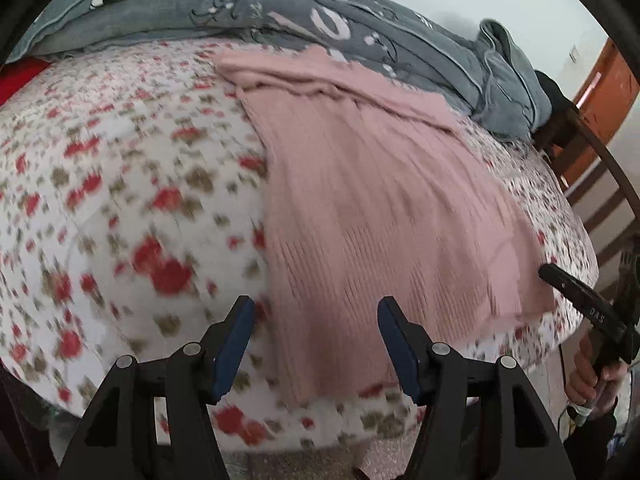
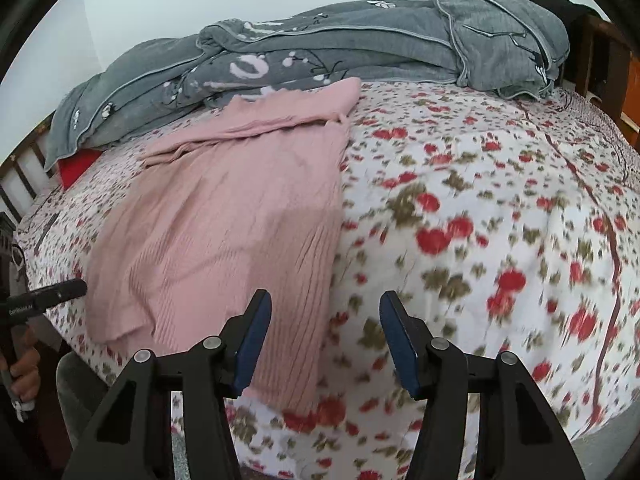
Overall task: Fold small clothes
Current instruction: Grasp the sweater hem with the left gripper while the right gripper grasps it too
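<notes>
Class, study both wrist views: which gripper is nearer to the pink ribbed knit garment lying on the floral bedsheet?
Left, marginally. The left gripper hangs open above the pink ribbed knit garment, at its near hem. The right gripper, also open, is off the garment's edge, mostly above the floral bedsheet.

Left tool (image 1: 316, 338), right tool (image 2: 325, 334): black frames, blue pads, silver pivot screws; bare-skinned hands.
</notes>
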`<state>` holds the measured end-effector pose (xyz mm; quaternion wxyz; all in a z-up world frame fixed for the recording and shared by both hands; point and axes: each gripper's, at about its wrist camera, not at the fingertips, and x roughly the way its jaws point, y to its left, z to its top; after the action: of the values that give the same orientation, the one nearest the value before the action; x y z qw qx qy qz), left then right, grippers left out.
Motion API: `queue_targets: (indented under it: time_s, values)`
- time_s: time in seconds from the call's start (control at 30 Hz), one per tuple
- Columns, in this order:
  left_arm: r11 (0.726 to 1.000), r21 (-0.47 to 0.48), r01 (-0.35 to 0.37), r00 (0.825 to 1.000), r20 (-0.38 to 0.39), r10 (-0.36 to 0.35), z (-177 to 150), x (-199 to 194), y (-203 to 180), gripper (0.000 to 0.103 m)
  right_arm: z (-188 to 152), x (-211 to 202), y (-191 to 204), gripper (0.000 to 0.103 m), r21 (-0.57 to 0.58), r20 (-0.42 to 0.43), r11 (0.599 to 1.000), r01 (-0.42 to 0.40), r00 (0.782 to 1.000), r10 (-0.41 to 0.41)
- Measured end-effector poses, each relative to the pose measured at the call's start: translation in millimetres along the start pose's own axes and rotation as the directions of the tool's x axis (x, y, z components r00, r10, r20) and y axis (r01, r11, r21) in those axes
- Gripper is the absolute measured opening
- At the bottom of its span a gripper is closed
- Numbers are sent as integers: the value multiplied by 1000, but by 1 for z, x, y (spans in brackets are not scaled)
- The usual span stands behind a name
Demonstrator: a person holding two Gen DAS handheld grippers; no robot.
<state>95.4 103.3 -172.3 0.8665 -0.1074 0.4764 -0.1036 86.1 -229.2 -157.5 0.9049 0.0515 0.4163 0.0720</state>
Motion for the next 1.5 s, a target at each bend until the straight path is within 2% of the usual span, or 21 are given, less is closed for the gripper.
queue_targets:
  time_s: [0.13,0.23,0.27,0.3,0.33,0.37,0.4,0.5,0.6,0.73,0.8,0.93,1.03,1.1,1.17,1.3,1.33,1.37,1.4,1.47,1.5]
  values:
    - [1000,9,10,999,-35,-10,-13,14,-9,62,-12,7,8,56,7,-25,999,-47,999,47]
    - [1000,13,-26,999,-32,26,-17,23,-14,60,-19,16,18,56,-7,-32,999,-52,998,52]
    - [999,7,-46,999,-24,47,-18,24,-14,50,-20,22,22,53,-15,-29,999,-52,998,52]
    - [998,5,-68,998,-17,68,-18,23,-13,43,-21,26,25,44,-18,-30,999,-38,999,37]
    - [998,14,-56,998,-21,56,-18,21,-13,19,-21,27,30,38,-28,-26,999,-25,999,24]
    - [999,22,-27,999,-25,27,-17,17,-12,11,-21,26,33,19,-40,-22,999,-31,999,30]
    - [1000,17,-7,1000,-19,7,-17,11,-9,11,-19,24,36,14,-49,-22,998,-33,999,32]
    - [1000,20,17,999,31,-18,-15,-15,1,11,-14,5,35,10,-29,18,997,-76,997,76]
    - [999,33,-10,997,75,8,-18,-38,14,10,-15,-12,29,8,-11,53,993,-117,992,117]
    - [1000,-6,7,1000,25,-7,-23,-24,30,10,-28,3,7,7,63,-3,987,-147,989,148]
    - [1000,11,-20,1000,14,20,-27,-17,28,10,-37,11,1,5,97,-29,983,-153,987,157]
    - [999,24,-32,999,8,32,-34,-13,25,11,-46,3,-5,5,63,-7,993,-104,995,104]
    - [999,-10,-30,999,-30,30,-37,-5,32,15,-51,7,-15,5,99,-29,987,-129,991,132]
    - [999,-44,-18,999,-45,16,-38,-4,37,18,-51,7,-14,5,79,-33,990,-117,992,120]
    - [998,-68,-8,999,-38,6,-40,-9,42,32,-52,5,-13,8,74,-30,989,-127,991,129]
    - [998,-60,-9,1000,-14,8,-37,-21,42,45,-50,1,-18,16,106,-45,981,-162,985,167]
    - [998,-60,-3,1000,-1,3,-35,-24,42,52,-48,-3,-21,17,124,-37,975,-184,981,190]
    - [998,-59,3,1000,6,-2,-33,-27,43,56,-46,-11,-23,26,136,-15,968,-213,976,217]
    - [998,-55,15,1000,13,-14,-32,-29,43,56,-43,-18,-24,41,135,10,963,-232,972,233]
    - [998,-46,33,999,18,-33,-27,-30,42,58,-36,-32,-22,58,113,75,965,-238,970,230]
    - [999,-46,29,999,21,-28,-25,-29,42,58,-32,-37,-21,59,101,104,968,-230,970,219]
